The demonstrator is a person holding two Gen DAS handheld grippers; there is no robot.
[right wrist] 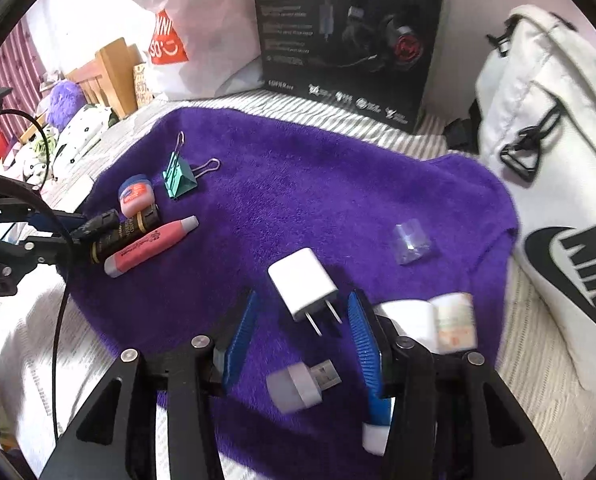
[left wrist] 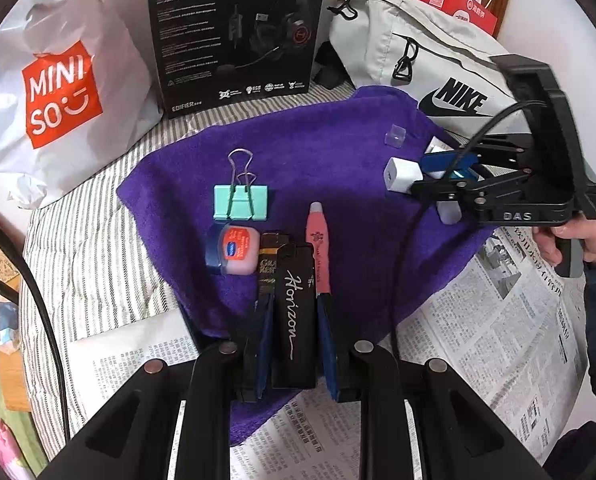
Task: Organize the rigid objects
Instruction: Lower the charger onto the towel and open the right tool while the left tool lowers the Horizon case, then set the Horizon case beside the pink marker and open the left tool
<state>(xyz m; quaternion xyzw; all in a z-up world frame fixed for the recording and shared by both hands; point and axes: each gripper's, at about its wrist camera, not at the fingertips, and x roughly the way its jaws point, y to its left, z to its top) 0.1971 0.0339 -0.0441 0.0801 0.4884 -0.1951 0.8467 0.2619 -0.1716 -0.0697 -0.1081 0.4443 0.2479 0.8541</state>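
A purple towel [right wrist: 298, 184] lies spread over a striped bedcover [left wrist: 82, 240], with sheets of newspaper [left wrist: 498, 320] tucked along its near edge. Behind the towel stand a white Miniso shopping bag [left wrist: 58, 92], a black headset box [left wrist: 234, 28] and a pale grey Nike bag [left wrist: 438, 68], all off the towel's far side. The left gripper [left wrist: 292, 320] is closed on a black Horizon case [left wrist: 294, 312], which stands lengthwise between its blue pads above the towel's near edge. Just beyond it, grouped close together on the towel, lie a pink tube [left wrist: 318, 248], a dark gold-lettered tube [left wrist: 267, 268], a small Vaseline jar [left wrist: 232, 250] and, a little farther off, a mint-green binder clip [left wrist: 240, 200]. The right gripper [right wrist: 298, 328] is held by a person's hand [left wrist: 578, 240] over the other end of the towel; its jaws stand apart with nothing pressed between them, and a white wall charger [right wrist: 302, 284] rests on the towel in the gap, prongs toward the camera, touching neither pad. Nearer the camera lies a small white USB plug [right wrist: 302, 384]. A white labelled container [right wrist: 438, 324] sits just outside the right pad, blurred. A tiny clear plastic cap [right wrist: 412, 240] lies apart, toward the Nike bag.
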